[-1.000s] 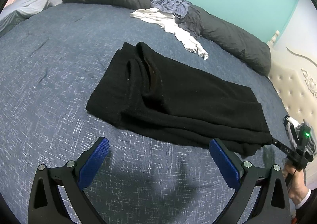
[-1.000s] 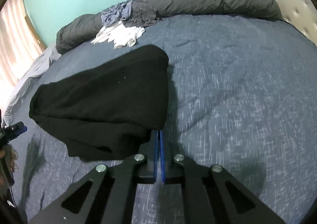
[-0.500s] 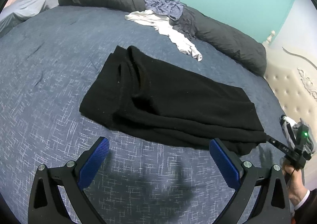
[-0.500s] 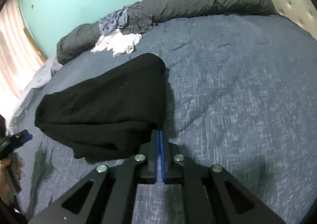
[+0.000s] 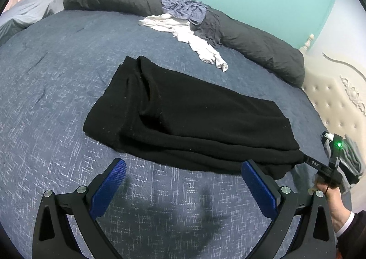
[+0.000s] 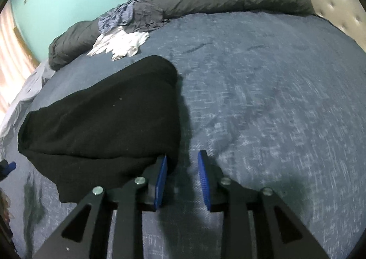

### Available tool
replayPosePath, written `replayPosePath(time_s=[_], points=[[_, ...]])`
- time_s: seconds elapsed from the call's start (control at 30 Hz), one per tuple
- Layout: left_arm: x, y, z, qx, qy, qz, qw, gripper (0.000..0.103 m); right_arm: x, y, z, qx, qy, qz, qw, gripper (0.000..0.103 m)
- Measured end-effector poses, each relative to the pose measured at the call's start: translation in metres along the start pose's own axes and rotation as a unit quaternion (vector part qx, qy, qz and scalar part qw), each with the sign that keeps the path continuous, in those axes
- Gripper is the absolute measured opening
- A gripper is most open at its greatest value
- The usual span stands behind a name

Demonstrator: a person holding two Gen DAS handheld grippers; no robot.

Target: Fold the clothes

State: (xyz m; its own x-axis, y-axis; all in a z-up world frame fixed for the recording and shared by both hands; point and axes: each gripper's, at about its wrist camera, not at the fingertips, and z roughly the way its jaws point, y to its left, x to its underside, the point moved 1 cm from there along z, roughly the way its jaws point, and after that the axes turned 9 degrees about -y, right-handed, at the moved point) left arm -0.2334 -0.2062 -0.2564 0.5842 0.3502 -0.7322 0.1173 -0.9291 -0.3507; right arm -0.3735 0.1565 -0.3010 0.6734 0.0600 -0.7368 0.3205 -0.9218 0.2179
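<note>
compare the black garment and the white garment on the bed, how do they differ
The black garment is folded into a flat oblong mid-bed; the white garment lies crumpled and unfolded against the grey duvet roll. The black one looks larger and thicker, the white one thinner. Both rest on the blue bedspread.

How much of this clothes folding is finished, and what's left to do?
Done: the black garment lies folded in layers on the blue bedspread. In hand: the right gripper is opening at its corner with nothing between the pads; the left gripper hovers open. Left: the white garment and bluish garment, crumpled by the grey duvet.
</note>
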Motion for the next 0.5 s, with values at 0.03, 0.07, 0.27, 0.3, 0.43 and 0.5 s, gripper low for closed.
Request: replayPosePath(time_s=[0.03,0.07,0.27,0.3,0.43,0.5], points=[[0.0,-0.001,0.001,0.0,0.001,0.002,1.0,0.103,0.001,0.001,-0.001,-0.008,-0.001,-0.002,1.0,0.006],[0.001,-0.002,0.002,0.0,0.001,0.003,1.0,0.103,0.002,0.003,-0.003,-0.015,-0.004,-0.007,1.0,0.006],[0.001,-0.007,0.008,-0.002,-0.002,0.003,1.0,0.103,0.014,-0.001,-0.032,-0.024,-0.045,0.022,0.998,0.003],[0.001,-0.008,0.009,-0.003,-0.002,0.005,1.0,0.103,0.016,-0.002,-0.034,-0.028,-0.047,0.031,0.998,0.003],[0.0,-0.017,0.009,-0.004,-0.005,0.009,0.9999,0.103,0.027,-0.002,-0.043,-0.046,-0.051,0.061,0.996,0.003],[-0.002,-0.024,0.011,0.0,-0.001,0.007,1.0,0.103,0.03,-0.002,-0.045,-0.054,-0.052,0.07,0.995,0.003]])
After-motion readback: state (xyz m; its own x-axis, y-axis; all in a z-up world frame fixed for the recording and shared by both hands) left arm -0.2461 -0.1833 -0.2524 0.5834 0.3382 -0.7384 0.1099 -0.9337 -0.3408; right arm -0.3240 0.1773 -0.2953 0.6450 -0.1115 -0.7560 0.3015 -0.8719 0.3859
